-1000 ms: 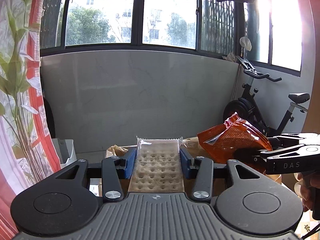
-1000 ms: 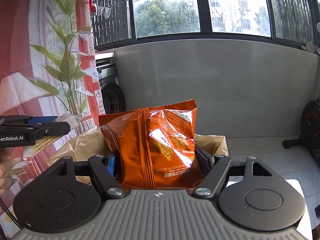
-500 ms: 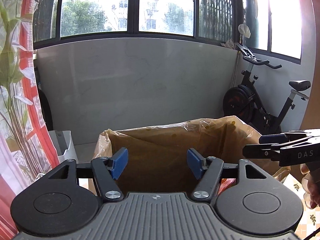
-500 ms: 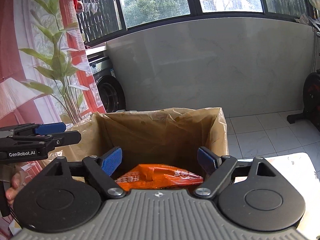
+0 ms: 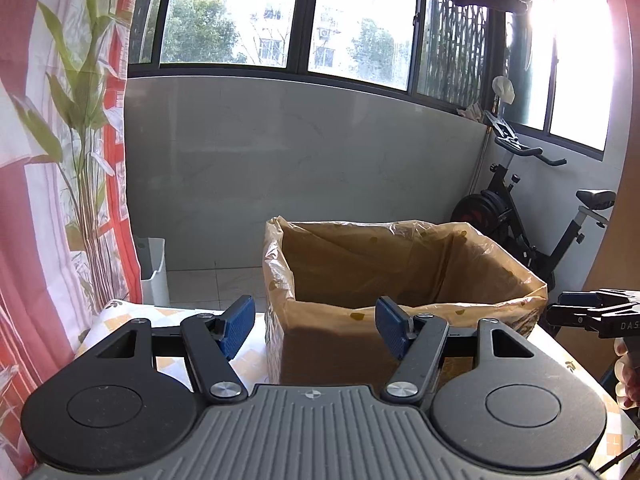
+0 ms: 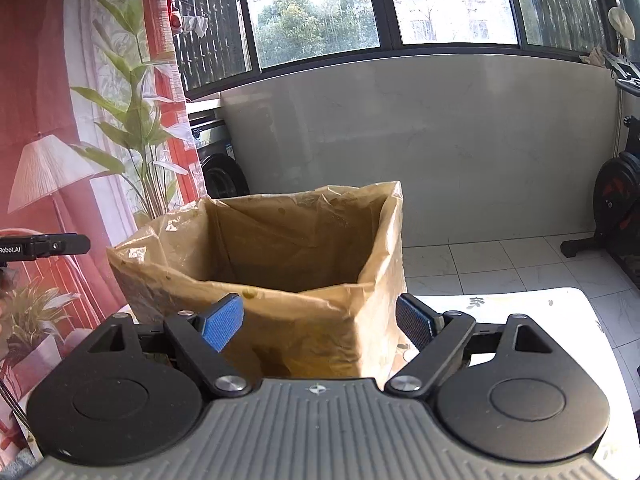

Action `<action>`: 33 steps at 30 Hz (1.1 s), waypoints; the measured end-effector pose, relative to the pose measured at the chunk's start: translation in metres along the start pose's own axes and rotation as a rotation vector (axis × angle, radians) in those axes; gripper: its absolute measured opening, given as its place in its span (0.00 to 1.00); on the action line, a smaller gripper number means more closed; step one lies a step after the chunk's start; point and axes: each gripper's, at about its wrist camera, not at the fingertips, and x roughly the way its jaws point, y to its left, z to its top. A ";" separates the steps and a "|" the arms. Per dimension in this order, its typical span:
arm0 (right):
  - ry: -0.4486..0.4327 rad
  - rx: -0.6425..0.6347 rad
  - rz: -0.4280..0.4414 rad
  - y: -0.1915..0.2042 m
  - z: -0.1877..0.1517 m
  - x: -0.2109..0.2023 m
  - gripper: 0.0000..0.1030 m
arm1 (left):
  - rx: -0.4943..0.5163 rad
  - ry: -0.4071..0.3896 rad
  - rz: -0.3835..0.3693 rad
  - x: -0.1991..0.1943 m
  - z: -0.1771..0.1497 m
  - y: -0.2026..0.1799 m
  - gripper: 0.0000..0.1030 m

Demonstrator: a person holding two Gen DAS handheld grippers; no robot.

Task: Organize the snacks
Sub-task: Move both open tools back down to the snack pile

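Both grippers empty, facing a cardboard box lined with a thin plastic bag, standing on a patterned table. Left gripper with fingers spread, nothing between them, near the box's near-left corner. Right gripper likewise spread wide and bare, in front of the box's near wall. No snacks visible: probably inside, hidden below the rim. Likely held back to clear the box. Beyond: exercise bike far right, white bin and plant left. Loose bag edges the only snag.
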 end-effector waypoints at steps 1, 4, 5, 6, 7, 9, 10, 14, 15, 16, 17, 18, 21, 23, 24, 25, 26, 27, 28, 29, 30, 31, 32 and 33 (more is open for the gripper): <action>0.005 0.004 0.004 -0.002 -0.009 -0.005 0.83 | 0.007 -0.005 0.009 -0.005 -0.006 0.000 0.67; 0.030 0.018 -0.004 -0.006 -0.036 -0.014 0.80 | 0.023 -0.017 0.057 -0.018 -0.029 -0.002 0.66; 0.052 0.015 -0.014 -0.007 -0.045 -0.015 0.77 | 0.014 -0.014 0.067 -0.021 -0.037 -0.001 0.66; 0.074 0.010 -0.023 -0.006 -0.053 -0.015 0.71 | 0.001 -0.014 0.072 -0.023 -0.044 -0.001 0.66; 0.100 0.004 -0.034 -0.005 -0.065 -0.014 0.68 | -0.016 -0.014 0.074 -0.025 -0.051 -0.001 0.66; 0.130 -0.006 -0.055 -0.002 -0.083 -0.013 0.64 | -0.059 -0.002 0.069 -0.027 -0.064 0.000 0.66; 0.147 -0.013 -0.068 0.000 -0.093 -0.011 0.61 | -0.095 0.014 0.055 -0.026 -0.070 0.002 0.66; 0.196 -0.042 -0.081 0.013 -0.119 -0.007 0.57 | -0.152 0.061 0.006 -0.024 -0.091 0.001 0.65; 0.211 -0.056 -0.083 0.016 -0.123 -0.005 0.57 | -0.153 0.071 0.004 -0.023 -0.096 -0.001 0.64; 0.227 -0.075 -0.092 0.019 -0.129 -0.001 0.57 | -0.158 0.080 -0.001 -0.023 -0.099 -0.001 0.64; 0.240 -0.093 -0.101 0.021 -0.132 0.003 0.57 | -0.172 0.094 -0.014 -0.023 -0.104 -0.001 0.64; 0.252 -0.110 -0.114 0.022 -0.135 0.006 0.58 | -0.181 0.105 -0.026 -0.022 -0.107 0.000 0.64; 0.297 -0.204 -0.158 0.029 -0.144 0.018 0.61 | -0.178 0.120 -0.028 -0.021 -0.116 -0.001 0.64; 0.311 -0.251 -0.170 0.033 -0.150 0.021 0.61 | -0.182 0.129 -0.031 -0.021 -0.122 -0.001 0.64; 0.307 -0.247 -0.163 0.032 -0.153 0.019 0.60 | -0.186 0.136 -0.038 -0.021 -0.125 0.000 0.64; 0.307 -0.236 -0.151 0.032 -0.153 0.019 0.58 | -0.188 0.146 -0.042 -0.019 -0.127 0.000 0.64; 0.307 -0.226 -0.146 0.032 -0.154 0.018 0.57 | -0.184 0.164 -0.044 -0.018 -0.131 -0.002 0.63; 0.306 -0.230 -0.148 0.033 -0.154 0.017 0.55 | -0.177 0.180 -0.045 -0.016 -0.134 -0.004 0.63; 0.296 -0.247 -0.149 0.035 -0.156 0.014 0.48 | -0.171 0.197 -0.045 -0.015 -0.138 -0.005 0.63; 0.287 -0.265 -0.146 0.037 -0.157 0.011 0.45 | -0.170 0.210 -0.047 -0.014 -0.142 -0.007 0.63; 0.277 -0.282 -0.142 0.040 -0.158 0.009 0.39 | -0.172 0.221 -0.051 -0.012 -0.144 -0.008 0.63; 0.270 -0.295 -0.140 0.044 -0.158 0.008 0.37 | -0.176 0.234 -0.057 -0.010 -0.147 -0.009 0.63; 0.269 -0.291 -0.129 0.045 -0.159 0.006 0.35 | -0.181 0.249 -0.062 -0.007 -0.151 -0.009 0.63; 0.272 -0.275 -0.110 0.045 -0.159 0.004 0.32 | -0.181 0.259 -0.063 -0.005 -0.153 -0.010 0.63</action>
